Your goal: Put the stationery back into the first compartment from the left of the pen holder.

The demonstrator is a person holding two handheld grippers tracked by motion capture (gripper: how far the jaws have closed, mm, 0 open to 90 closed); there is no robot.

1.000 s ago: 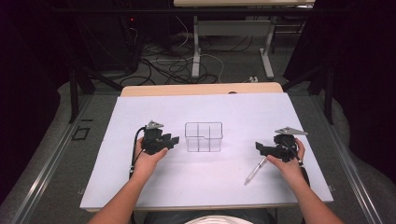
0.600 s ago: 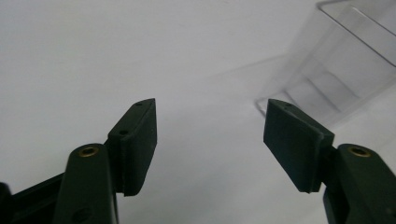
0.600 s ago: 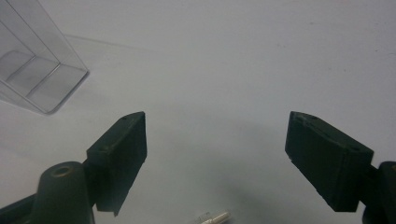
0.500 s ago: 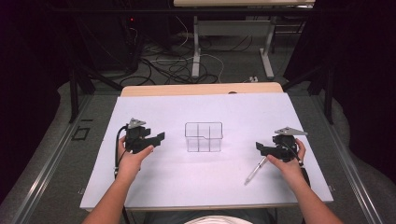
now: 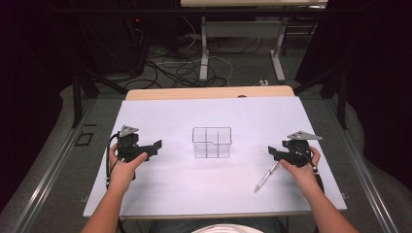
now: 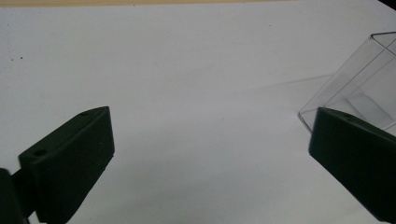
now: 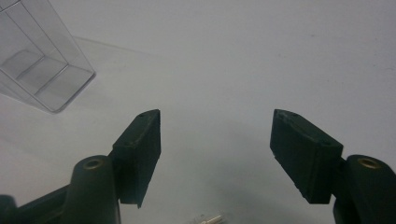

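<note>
Clear box (image 5: 212, 142) sat mid-table between both grippers; left gripper (image 5: 154, 145) and right gripper (image 5: 271, 152) were spread wide, holding nothing.

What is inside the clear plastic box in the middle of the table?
The clear box holds only thin dividers; through its walls the compartments look empty. The pen lies outside it, by the right gripper.

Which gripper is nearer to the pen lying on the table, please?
The right gripper: the pen lies just below it, by that hand. The left gripper is far across the table, beyond the clear organizer.
</note>
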